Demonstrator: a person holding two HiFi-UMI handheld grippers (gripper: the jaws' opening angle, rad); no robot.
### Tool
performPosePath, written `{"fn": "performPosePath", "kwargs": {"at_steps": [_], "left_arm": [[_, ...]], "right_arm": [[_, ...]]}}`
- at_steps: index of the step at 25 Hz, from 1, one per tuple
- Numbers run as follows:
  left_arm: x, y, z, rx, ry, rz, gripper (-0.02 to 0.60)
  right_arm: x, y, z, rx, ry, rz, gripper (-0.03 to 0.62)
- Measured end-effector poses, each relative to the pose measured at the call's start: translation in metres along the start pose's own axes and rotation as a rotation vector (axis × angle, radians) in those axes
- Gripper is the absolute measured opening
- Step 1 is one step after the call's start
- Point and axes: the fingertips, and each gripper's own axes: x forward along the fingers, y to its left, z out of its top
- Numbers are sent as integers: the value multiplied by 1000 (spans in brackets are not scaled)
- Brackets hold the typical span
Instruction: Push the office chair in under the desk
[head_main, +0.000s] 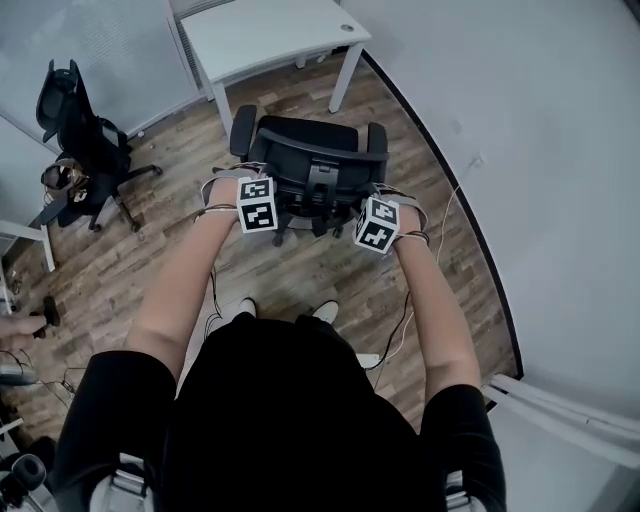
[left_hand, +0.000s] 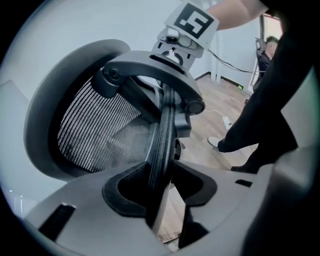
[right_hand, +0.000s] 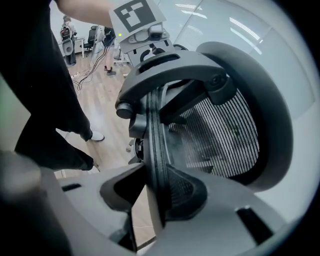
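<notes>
Between the jaws of the left gripper (left_hand: 162, 189) ran the dark rim of the backrest (left_hand: 92, 127) of the office chair (head_main: 300, 140), and the jaws were closed on that rim. The right gripper (right_hand: 152, 192) held the same rim in the same way, its jaws clamped on the opposite end of the backrest's top edge. Behind both sets of jaws stood the person's white shoes (head_main: 325, 311) on the wooden floor (head_main: 130, 270). Just beyond the jaws lay the chair's black seat, with an armrest on each side. Farther ahead of them stood the white tabletop (head_main: 265, 35) — the chair faced it, near its front edge but not yet under it. Well off to the left of the left jaws stood a second black chair (head_main: 85, 140).
</notes>
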Motion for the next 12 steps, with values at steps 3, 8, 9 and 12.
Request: {"fn": "performPosePath", "kwargs": {"at_steps": [3, 8, 9, 12], "left_arm": [[10, 9, 16, -40, 13, 29, 156], [29, 24, 39, -117, 57, 36, 155], [32, 27, 44, -127, 60, 38, 156], [36, 32, 53, -157, 72, 46, 156]], "right_arm": [[5, -18, -19, -36, -11, 8, 120], [17, -49, -48, -109, -51, 6, 120], [18, -53, -53, -118, -54, 8, 120], [19, -65, -62, -148, -60, 20, 121]]}}
